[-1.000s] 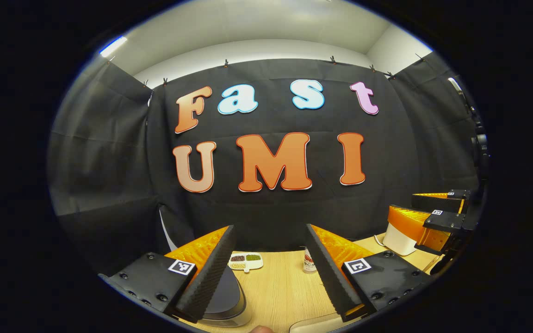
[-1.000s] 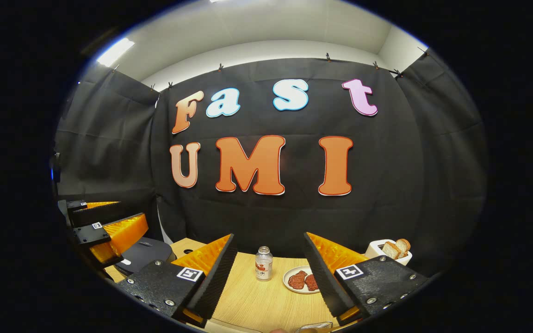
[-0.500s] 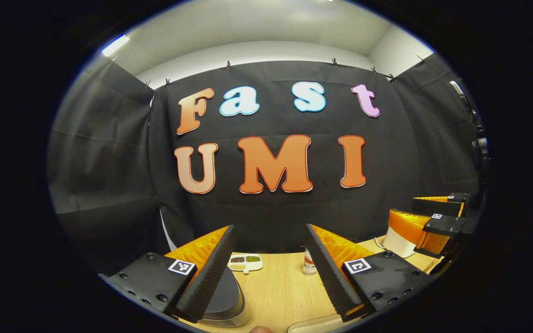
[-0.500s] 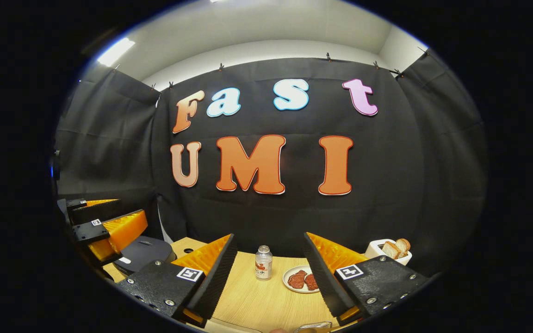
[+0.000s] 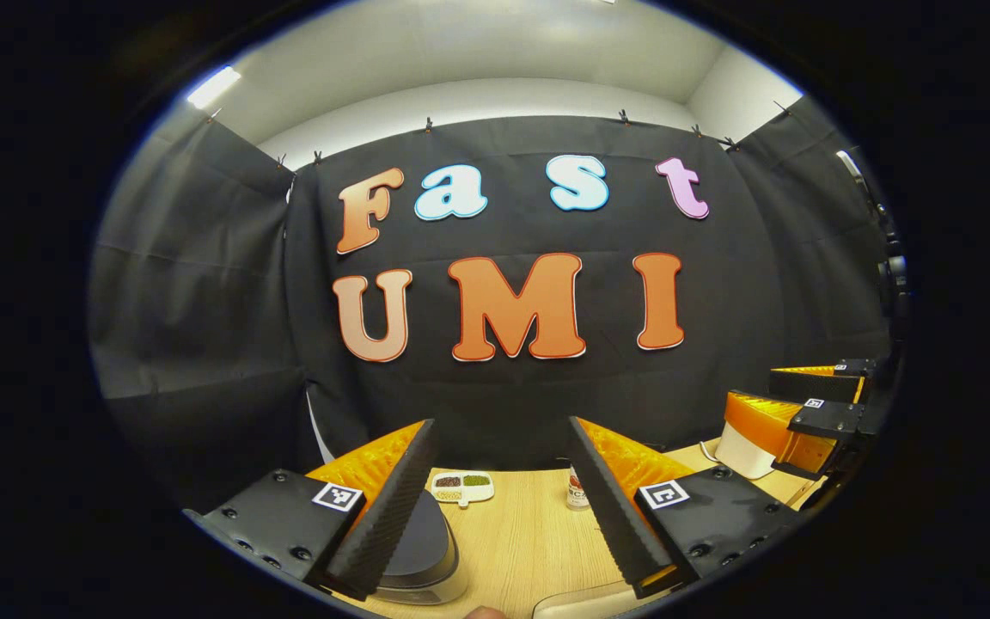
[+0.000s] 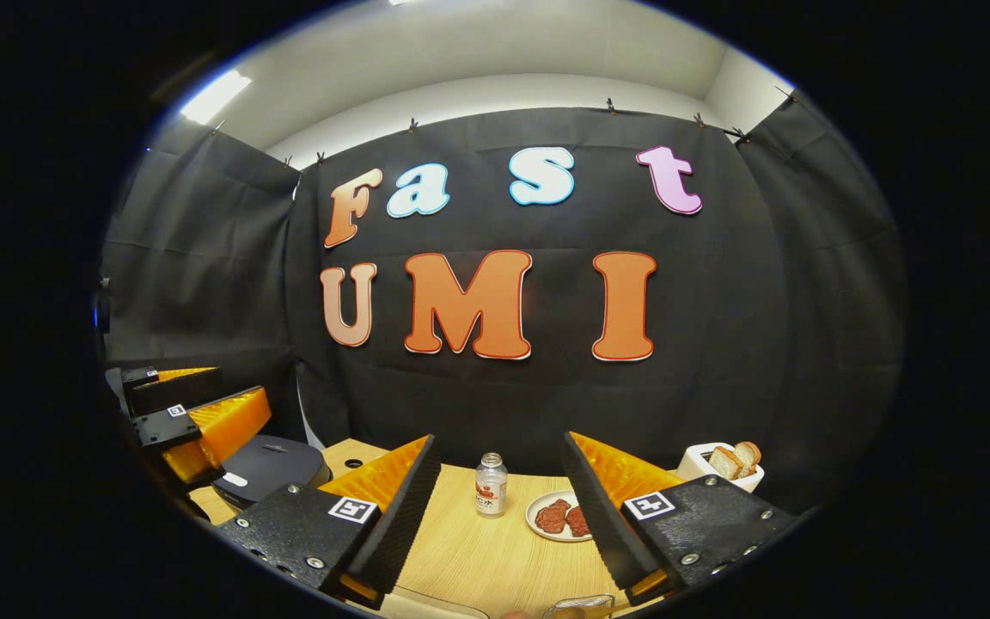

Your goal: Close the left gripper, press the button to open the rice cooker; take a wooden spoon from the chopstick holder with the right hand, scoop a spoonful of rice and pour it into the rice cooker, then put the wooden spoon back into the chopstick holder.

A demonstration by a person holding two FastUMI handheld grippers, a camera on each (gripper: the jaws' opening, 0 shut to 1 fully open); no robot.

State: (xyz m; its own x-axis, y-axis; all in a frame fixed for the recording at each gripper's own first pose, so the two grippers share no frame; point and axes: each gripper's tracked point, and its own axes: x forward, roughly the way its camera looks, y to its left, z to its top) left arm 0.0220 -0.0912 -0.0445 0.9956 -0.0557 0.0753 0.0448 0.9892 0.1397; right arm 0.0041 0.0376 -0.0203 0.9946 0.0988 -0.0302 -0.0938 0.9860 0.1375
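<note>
left tongs (image 5: 502, 447): spread wide, level | right tongs (image 6: 502, 460): spread wide, level

A black cloth wall (image 5: 512, 395) hangs across the middle of both views, creased in soft folds and clipped along its top edge by small clips (image 6: 608, 106). More black cloth (image 5: 186, 284) closes the left side of the frame, and another panel (image 6: 821, 284) closes the right. Above the cloth runs a strip of pale wall (image 5: 495, 94), and over it a white ceiling (image 6: 495, 43). A bright strip light (image 5: 213, 86) glows at the upper left of the left gripper view; it shows again at upper left in the right gripper view (image 6: 215, 95). At the bottom centre lies a light wood-grain table (image 5: 521, 533), its far edge meeting the cloth.
</note>
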